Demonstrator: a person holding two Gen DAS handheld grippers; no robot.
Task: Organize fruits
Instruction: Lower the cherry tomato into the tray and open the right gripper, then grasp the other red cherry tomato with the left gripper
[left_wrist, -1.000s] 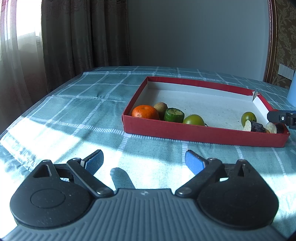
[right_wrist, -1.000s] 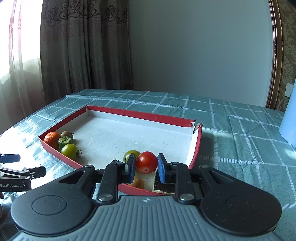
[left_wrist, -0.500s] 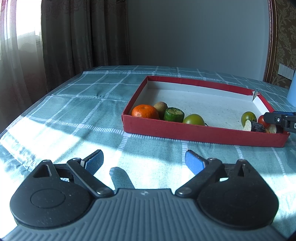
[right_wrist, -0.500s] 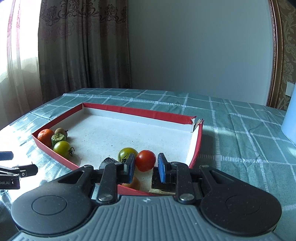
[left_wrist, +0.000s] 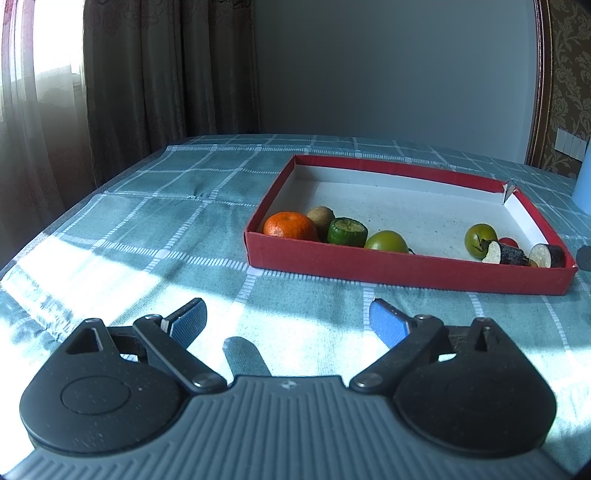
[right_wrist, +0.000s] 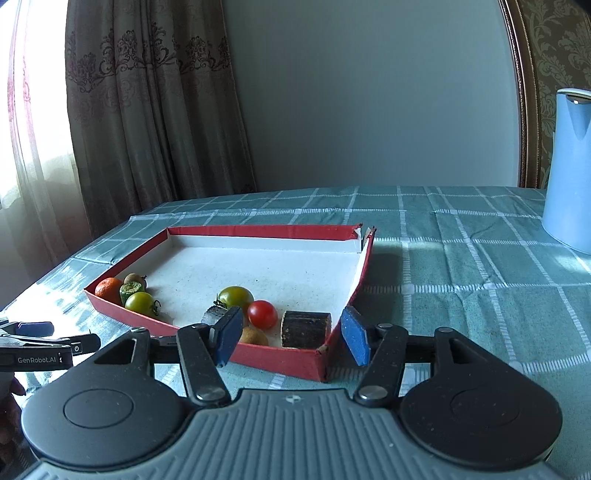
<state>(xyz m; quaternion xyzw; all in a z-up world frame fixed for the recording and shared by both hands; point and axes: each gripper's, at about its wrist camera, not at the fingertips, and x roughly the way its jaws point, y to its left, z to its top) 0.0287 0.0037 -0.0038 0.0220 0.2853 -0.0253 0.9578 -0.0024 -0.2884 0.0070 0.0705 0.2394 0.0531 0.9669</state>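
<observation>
Fruits lie in a shallow red tray (right_wrist: 364, 264) with a white floor, on a teal checked tablecloth (right_wrist: 461, 280). The right gripper (right_wrist: 291, 338) is released, its blue pads spread wide with nothing between them — it hangs just short of the tray's near corner, and the pads frame that corner from outside. Straight ahead of it, close inside the rim, a red tomato (right_wrist: 262, 314) sits on the tray floor, touching neither pad. Just right of the tomato lies a dark cut cylinder piece (right_wrist: 306, 328); just left and a little beyond is a green tomato (right_wrist: 235, 296). A small brown fruit (right_wrist: 253, 336) lies nearest the rim, and a second dark cut piece (right_wrist: 215, 314) is partly hidden behind the left pad.

Far to this gripper's left, in the tray's other near corner, four pieces cluster: an orange (right_wrist: 108, 289), a cut green piece (right_wrist: 131, 290), a green tomato (right_wrist: 140, 302) and a brown kiwi-like fruit (right_wrist: 135, 279) behind them. A light blue kettle (right_wrist: 569, 177) stands well off to the right on the cloth.

The left gripper (left_wrist: 288, 325) is also open and empty, low over the cloth, well short of the tray's long side. From its view the orange (left_wrist: 290, 229) cluster lies ahead, and the red tomato (left_wrist: 508, 242) group is far to the right — partly hidden by the tray wall (left_wrist: 406, 267).
</observation>
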